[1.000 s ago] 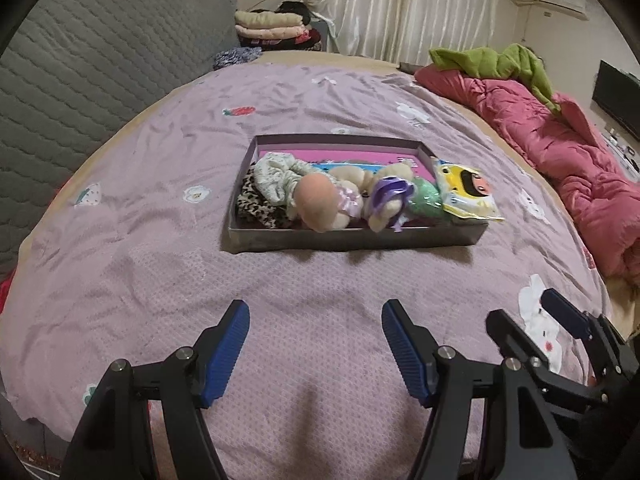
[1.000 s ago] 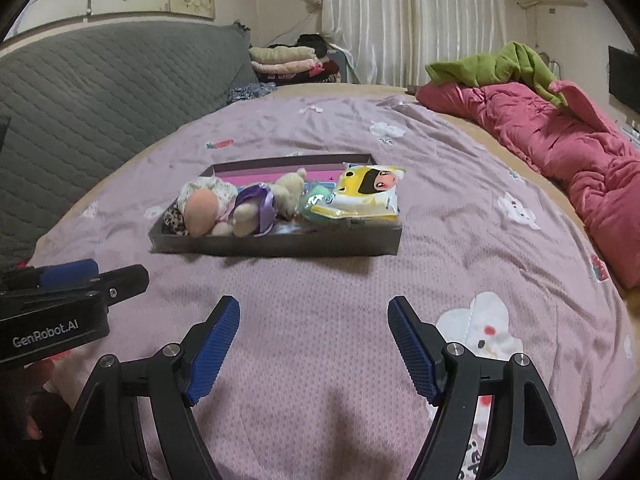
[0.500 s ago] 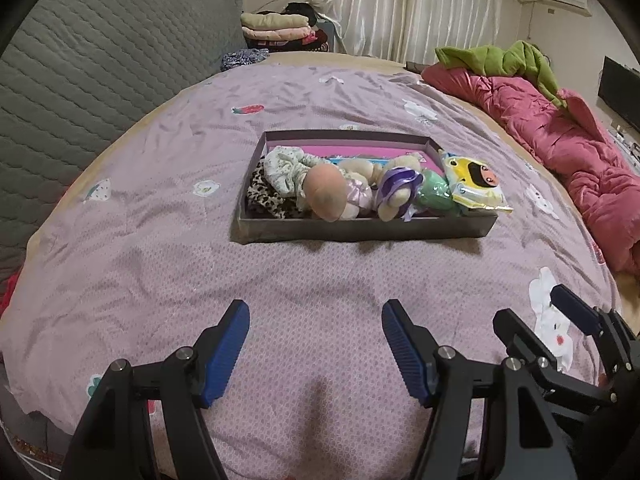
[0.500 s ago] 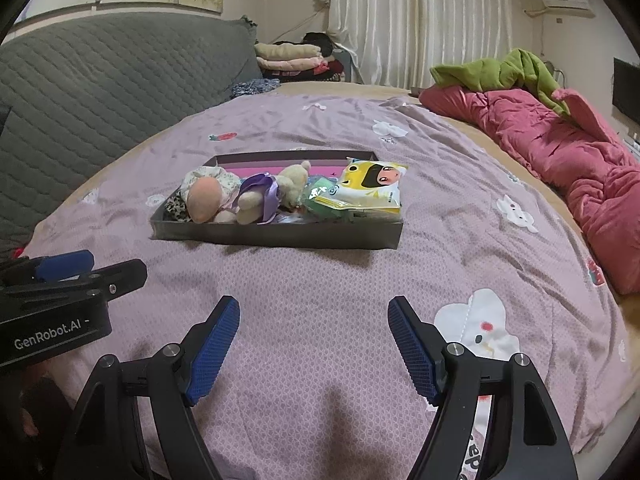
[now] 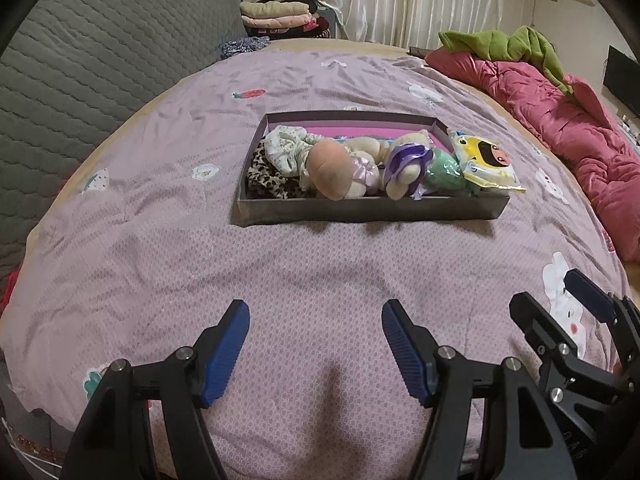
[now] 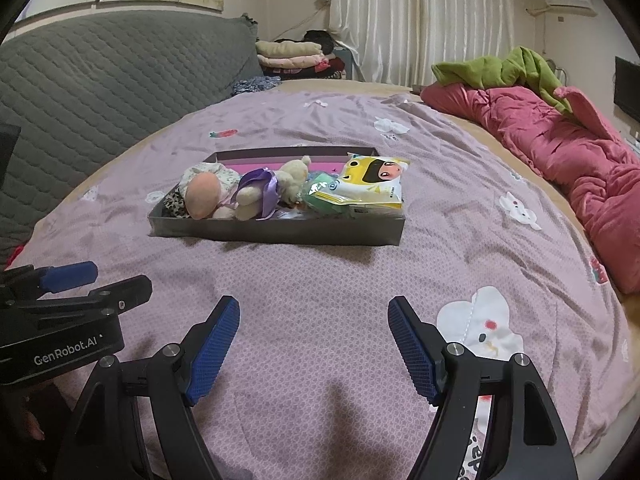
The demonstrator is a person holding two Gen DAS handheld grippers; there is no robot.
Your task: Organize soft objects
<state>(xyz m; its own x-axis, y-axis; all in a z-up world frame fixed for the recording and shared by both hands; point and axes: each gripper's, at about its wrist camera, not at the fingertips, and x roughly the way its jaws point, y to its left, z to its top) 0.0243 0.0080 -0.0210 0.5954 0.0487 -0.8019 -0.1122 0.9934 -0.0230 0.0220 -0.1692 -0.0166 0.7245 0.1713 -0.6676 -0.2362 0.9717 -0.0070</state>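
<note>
Left wrist view: the left gripper (image 5: 315, 332) hangs wide apart and empty over the purple bedspread (image 5: 160, 240); the right gripper (image 6: 314, 330) likewise, nothing between its fingers. Farther off, the shallow grey box (image 5: 360, 210) already holds the plush toys (image 5: 332, 174) and a yellow packet (image 5: 486, 160) (it overhangs the right rim). Sorting looks nearly done to me.

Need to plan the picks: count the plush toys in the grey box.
2. A beige teddy bear with a purple ribbon lies mid-box; a doll with a peach head lies left of it, against the patterned fabrics. More could be hidden under the pile in the box.
</note>
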